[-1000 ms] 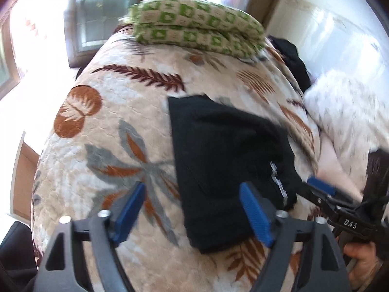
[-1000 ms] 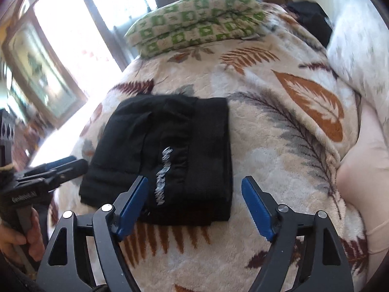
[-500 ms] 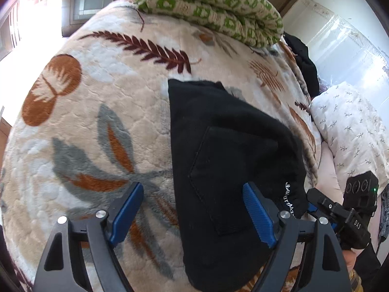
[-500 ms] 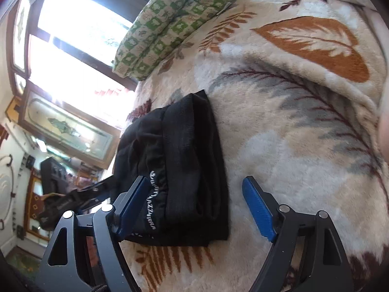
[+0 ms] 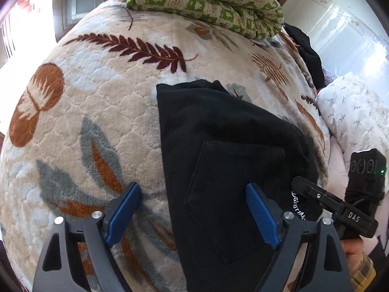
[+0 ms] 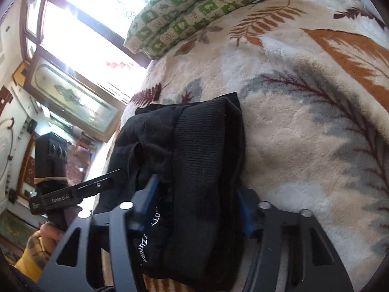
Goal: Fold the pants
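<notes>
Right wrist view: right hand-held gripper point(image 6: 197, 204) closing around folded black pants point(image 6: 194, 160) on bed blanket point(image 6: 304, 133); left hand-held gripper point(image 5: 192, 214) spread wide, empty.

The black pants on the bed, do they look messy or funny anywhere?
A little. The black pants lie folded on the leaf-print blanket, but the end between the right gripper's closing jaws is bunched into thick, uneven rolls rather than flat layers. The left gripper is open over their edge. Nothing looks torn or spilled.

"DAS" on right claw point(image 5: 313, 193)
</notes>
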Available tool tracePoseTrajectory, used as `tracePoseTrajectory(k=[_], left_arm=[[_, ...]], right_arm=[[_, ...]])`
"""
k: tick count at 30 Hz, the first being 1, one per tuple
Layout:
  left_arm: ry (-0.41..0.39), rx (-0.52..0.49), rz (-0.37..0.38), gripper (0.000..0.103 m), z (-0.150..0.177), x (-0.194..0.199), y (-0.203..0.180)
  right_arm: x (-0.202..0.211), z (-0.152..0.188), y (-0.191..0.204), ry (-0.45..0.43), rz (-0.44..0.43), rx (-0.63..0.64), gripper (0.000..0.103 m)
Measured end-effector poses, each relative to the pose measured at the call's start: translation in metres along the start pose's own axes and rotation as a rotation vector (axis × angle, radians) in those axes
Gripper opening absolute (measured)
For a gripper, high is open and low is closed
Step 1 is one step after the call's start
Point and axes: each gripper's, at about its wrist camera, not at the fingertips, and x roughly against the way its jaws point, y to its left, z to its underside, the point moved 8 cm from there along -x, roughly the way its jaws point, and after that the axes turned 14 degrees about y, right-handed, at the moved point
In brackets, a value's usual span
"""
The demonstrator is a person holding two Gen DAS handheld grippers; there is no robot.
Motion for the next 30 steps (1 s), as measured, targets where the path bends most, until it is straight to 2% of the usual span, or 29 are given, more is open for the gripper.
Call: tracePoseTrajectory(k=[1,3,6,10,19,30], left_arm=[[-0.003,-0.004,0.009,0.071,0.001,0.001,-0.002],[0.003,-0.013,0.059,0.054,0.003,0.003,-0.009],[-0.015,-0.04,0.004,0.048,0.004,0.009,-0.015],[-0.033,-0.036,0.002,0.038,0.003,0.02,-0.018],[-0.106,-0.057,0.011,0.037,-0.014,0.059,-0.028],[-0.137,-0.108,-0.042,0.037,-0.079,0.068,-0.038]], right_arm=[[0.0,0.002,0.001,-0.005,0.001,-0.006,0.041],[0.0,0.004,0.008,-0.016,0.02,0.001,0.034],[0.003,0.005,0.022,-0.03,0.054,0.033,0.03],[0.014,0.002,0.04,-0.054,0.064,0.084,0.028],[0.038,-0.013,0.063,-0.115,0.046,0.111,0.027],[0.043,-0.074,0.059,-0.15,0.073,0.108,0.028]])
